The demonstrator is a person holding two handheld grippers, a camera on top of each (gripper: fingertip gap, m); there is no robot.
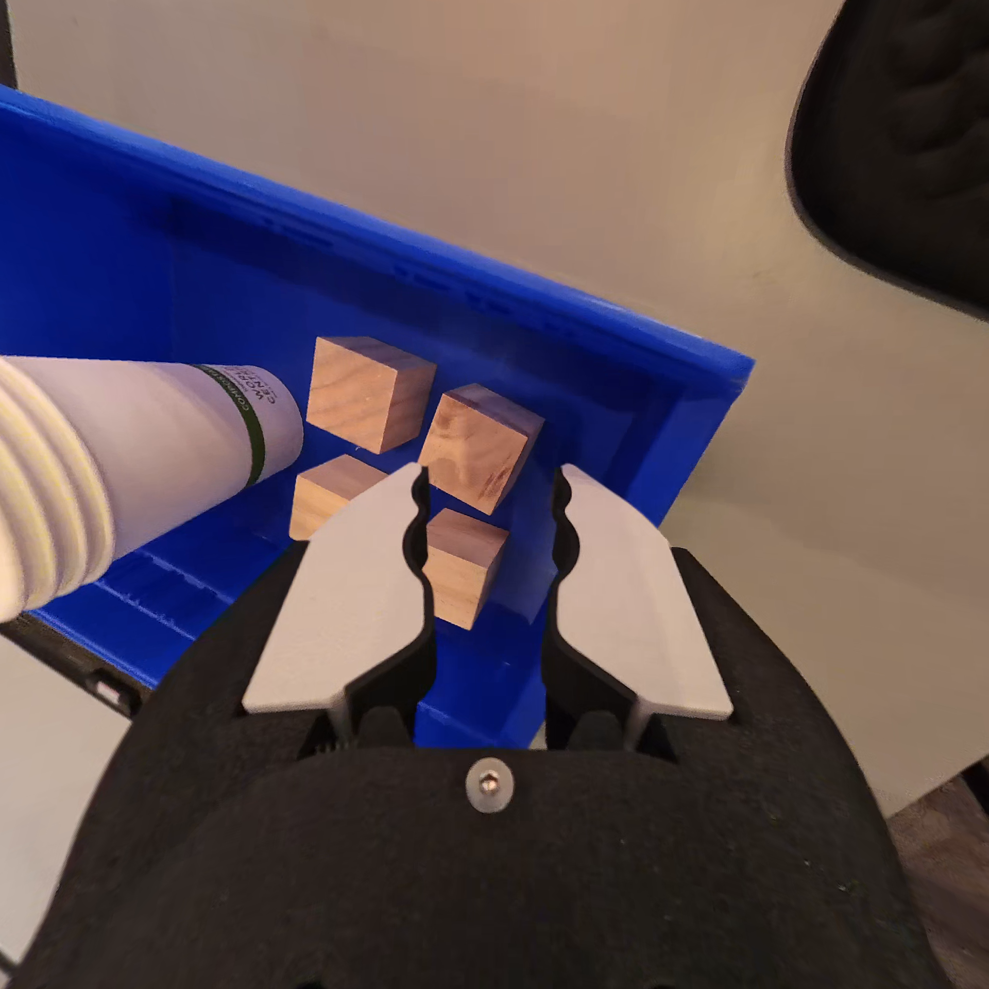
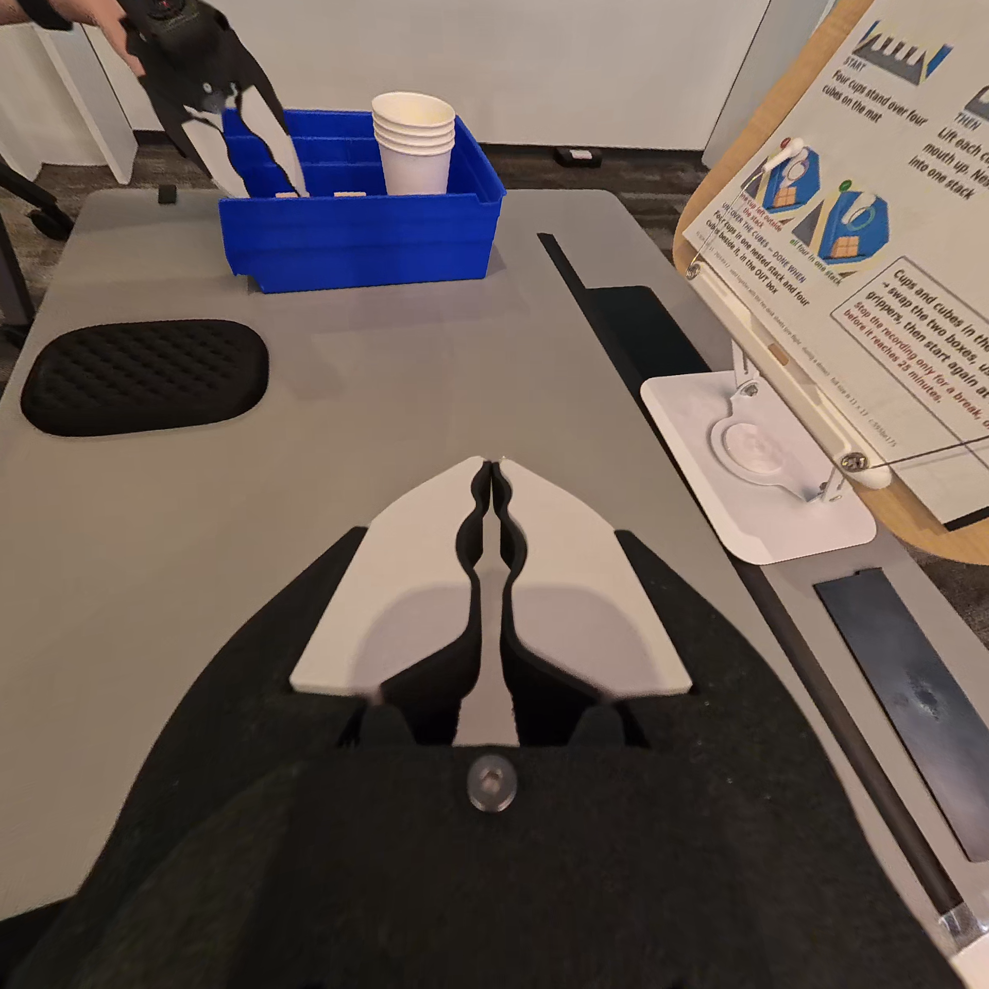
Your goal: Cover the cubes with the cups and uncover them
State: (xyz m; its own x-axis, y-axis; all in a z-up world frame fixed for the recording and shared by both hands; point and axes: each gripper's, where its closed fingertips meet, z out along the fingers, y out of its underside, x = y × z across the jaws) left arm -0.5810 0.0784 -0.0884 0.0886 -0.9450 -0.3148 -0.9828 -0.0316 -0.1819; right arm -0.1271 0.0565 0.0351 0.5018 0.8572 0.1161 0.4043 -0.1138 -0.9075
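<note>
Several wooden cubes (image 1: 369, 393) lie close together in the end of a blue bin (image 1: 134, 278). A stack of white paper cups (image 1: 134, 455) stands in the bin beside them. My left gripper (image 1: 489, 473) is open and empty, its fingers hanging just above the cubes. In the right wrist view the bin (image 2: 364, 241) sits at the far side of the grey table, with the cup stack (image 2: 413, 144) upright in it and the left gripper (image 2: 265, 190) dipping into its left end. My right gripper (image 2: 491, 463) is shut and empty, low over the table's near middle.
A black ribbed pad (image 2: 144, 374) lies on the table's left. A white stand (image 2: 760, 465) holding an instruction sheet (image 2: 867, 241) is at the right edge. The grey table (image 2: 428, 374) lies between my right gripper and the bin. A person's hand (image 2: 115, 27) holds the left gripper.
</note>
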